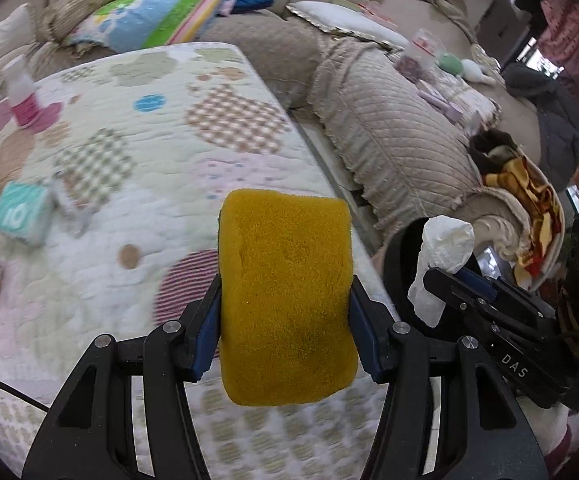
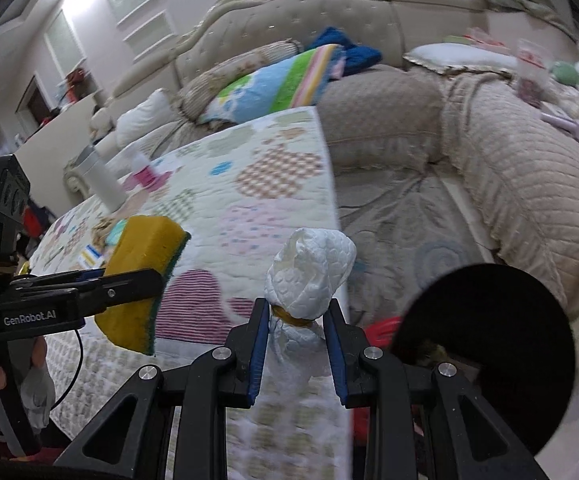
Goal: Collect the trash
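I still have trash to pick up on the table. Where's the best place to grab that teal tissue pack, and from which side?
Grip the teal tissue pack across its short sides, coming from above. It seems to lie flat on the quilted cloth, so its top is free; the picture is blurred.

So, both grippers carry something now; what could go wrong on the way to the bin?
1. The right gripper pinches the crumpled tissue only low down; its loose top may snag or tear off.
2. The black bin lies right of the right gripper, so the left gripper with its sponge may have to cross and could bump it.
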The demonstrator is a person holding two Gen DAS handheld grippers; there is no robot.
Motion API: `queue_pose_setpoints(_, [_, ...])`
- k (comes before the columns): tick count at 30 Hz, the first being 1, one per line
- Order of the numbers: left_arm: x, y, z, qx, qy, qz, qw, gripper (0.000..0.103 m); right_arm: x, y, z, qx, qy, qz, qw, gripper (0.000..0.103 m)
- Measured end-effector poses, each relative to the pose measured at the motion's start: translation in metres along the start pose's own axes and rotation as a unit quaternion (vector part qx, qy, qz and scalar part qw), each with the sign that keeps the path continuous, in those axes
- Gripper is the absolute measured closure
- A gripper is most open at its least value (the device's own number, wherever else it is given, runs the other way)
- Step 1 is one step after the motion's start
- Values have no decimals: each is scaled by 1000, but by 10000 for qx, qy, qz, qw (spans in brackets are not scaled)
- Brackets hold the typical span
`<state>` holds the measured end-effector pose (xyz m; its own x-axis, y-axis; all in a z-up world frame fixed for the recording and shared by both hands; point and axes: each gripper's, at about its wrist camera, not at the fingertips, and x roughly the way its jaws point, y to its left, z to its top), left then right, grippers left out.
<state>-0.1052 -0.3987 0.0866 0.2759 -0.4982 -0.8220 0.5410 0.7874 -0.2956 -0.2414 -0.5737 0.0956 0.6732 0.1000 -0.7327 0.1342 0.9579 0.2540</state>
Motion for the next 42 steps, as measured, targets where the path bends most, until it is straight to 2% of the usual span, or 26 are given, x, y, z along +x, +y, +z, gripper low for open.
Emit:
queue_pose_setpoints(18, [44,-78,15,497,289,-411,9975,47,-26,-83,-17,658,-41,-605,9960,77])
queue_pose_setpoints(27, [63,-96,12,648,477,-441,9958,47,-27,-100,-21,859,-18,-734,9936,77])
queue_pose_setpoints(42, [80,-113,9,873,568,-367,9939,47,-33,-120,-30,1067,20,-893,9903,77])
